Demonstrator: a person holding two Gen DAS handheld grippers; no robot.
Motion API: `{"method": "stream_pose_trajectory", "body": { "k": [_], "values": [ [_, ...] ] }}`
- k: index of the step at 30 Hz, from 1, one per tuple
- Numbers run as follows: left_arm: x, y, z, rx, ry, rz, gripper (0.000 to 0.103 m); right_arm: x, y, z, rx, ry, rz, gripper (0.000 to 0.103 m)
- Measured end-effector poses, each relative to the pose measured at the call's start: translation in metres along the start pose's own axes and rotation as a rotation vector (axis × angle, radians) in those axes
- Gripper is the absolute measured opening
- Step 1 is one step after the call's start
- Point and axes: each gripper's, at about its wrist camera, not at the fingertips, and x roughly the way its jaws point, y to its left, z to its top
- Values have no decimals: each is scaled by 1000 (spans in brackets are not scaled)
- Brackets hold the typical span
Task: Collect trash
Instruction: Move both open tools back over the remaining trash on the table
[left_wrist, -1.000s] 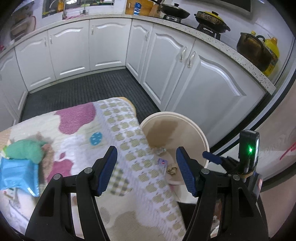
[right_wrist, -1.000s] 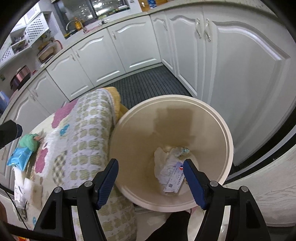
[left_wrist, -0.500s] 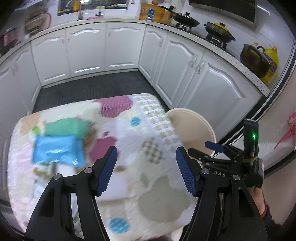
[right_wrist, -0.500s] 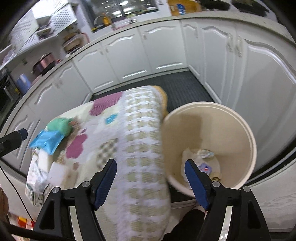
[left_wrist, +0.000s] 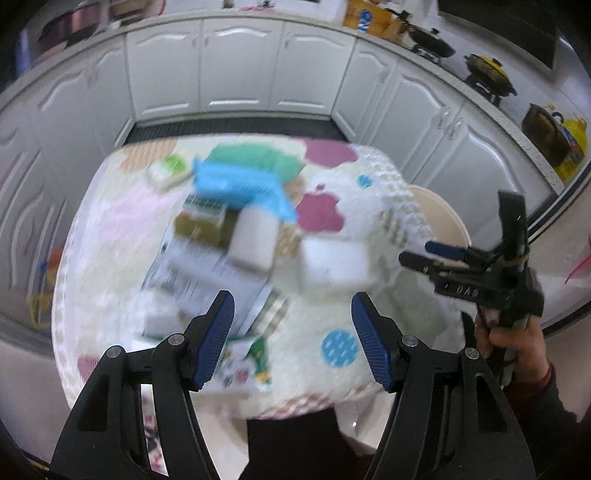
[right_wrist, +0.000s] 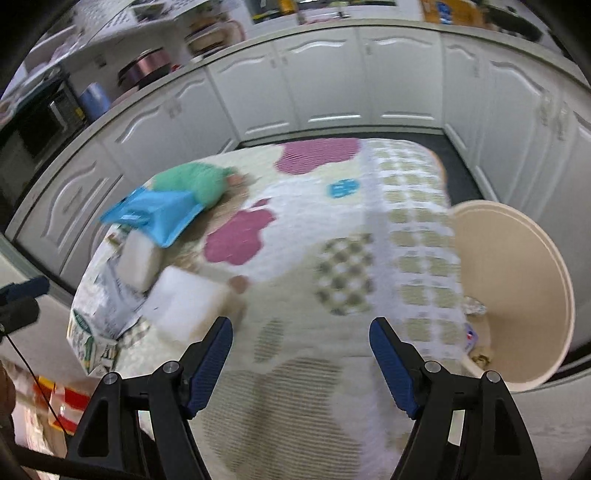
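Nearest, the left gripper (left_wrist: 291, 338) hangs over the near edge of the desk (left_wrist: 388, 321), its jaws apart and empty. The right gripper (right_wrist: 301, 356) is likewise empty; its jaws have just been opening and stand wide above the patterned cloth (right_wrist: 343, 266). Past the fingers the trash lies in a blurred heap: a printed carton (left_wrist: 243, 363), a white block (left_wrist: 334, 264), a second white block (left_wrist: 255, 236), a grey printed bag (left_wrist: 199, 269), then a blue packet (left_wrist: 240, 186) against a green bundle (left_wrist: 255, 158). A beige bin (right_wrist: 517, 288) stands just beside the desk's right side, holding scraps. White cabinets (left_wrist: 240, 66) line the back.
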Motion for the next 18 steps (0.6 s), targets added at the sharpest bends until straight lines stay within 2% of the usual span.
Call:
{"method": "stream_pose_trajectory", "body": {
  "k": [8,14,18],
  "values": [
    [-3,36,-53,-121,40,-5,65,14,38,2,-74,33,48,77],
    [4,61,-92,-158,118,65,65,21,46,5,-89,45,55,77],
    [13,85,-95,-211,133,138,65,26,49,8,-93,54,56,77]
  ]
}}
